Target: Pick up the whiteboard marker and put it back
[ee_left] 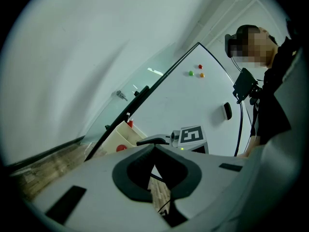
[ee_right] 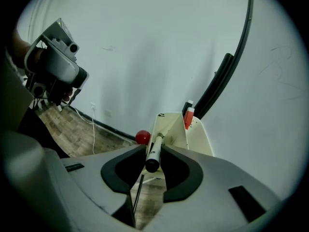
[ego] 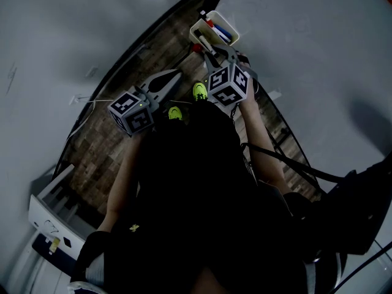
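Observation:
A whiteboard marker [ee_right: 154,152] with a white barrel and a dark end lies between the jaws of my right gripper [ee_right: 154,151], which pinch it near their tips. It points at a cream marker tray [ee_right: 195,138] just ahead, where a red-capped marker [ee_right: 188,118] stands. In the head view the right gripper [ego: 211,52] hangs right beside that tray [ego: 197,28], which holds blue and red markers. My left gripper [ego: 176,75] is held lower left of it, tips together and empty; in its own view the jaws [ee_left: 154,148] meet.
A whiteboard [ee_left: 193,100] with three small magnets and a black eraser [ee_left: 227,111] leans over a wood floor [ego: 116,146]. A red round thing [ee_right: 142,137] sits beside the tray. A white cable [ee_right: 94,129] runs along the wall's foot.

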